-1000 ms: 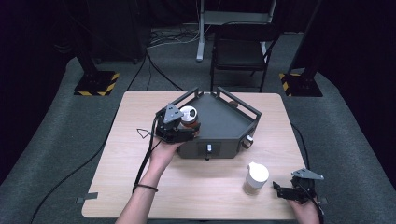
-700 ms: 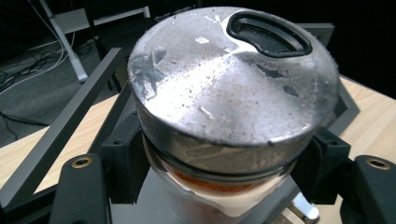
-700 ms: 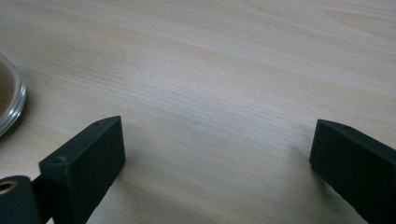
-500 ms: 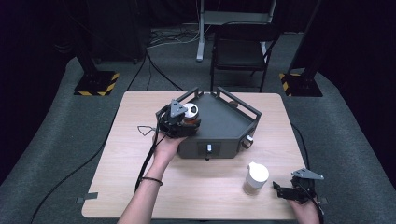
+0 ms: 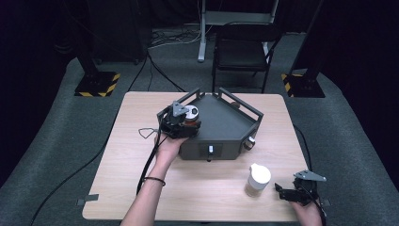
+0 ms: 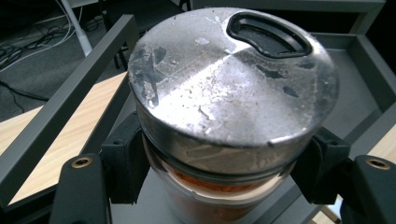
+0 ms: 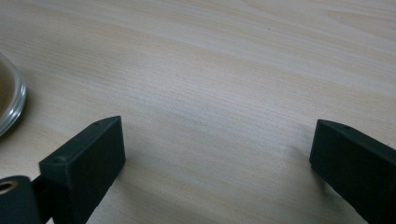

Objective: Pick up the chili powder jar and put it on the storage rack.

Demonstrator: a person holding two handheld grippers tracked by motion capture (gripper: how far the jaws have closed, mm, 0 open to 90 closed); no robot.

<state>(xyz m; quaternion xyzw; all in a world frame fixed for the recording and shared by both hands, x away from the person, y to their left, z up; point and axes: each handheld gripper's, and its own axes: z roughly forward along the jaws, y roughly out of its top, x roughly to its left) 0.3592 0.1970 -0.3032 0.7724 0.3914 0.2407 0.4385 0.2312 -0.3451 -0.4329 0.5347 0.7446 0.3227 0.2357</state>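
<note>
Left gripper point(image 5: 184, 123) clamped the spice jar point(image 6: 231, 107) over tray point(image 5: 226, 123), left side; not yet released. Right gripper point(image 5: 288, 192) idle, jaws wide, near white-lidded jar point(image 5: 258, 180).

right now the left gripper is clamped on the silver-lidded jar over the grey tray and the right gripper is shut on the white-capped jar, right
Not quite. The left gripper is clamped on the silver-lidded jar over the grey tray, but the right gripper is not shut on the white-capped jar. The right gripper view shows its jaws wide apart over bare table, and the high view shows that jar standing apart from it.
</note>
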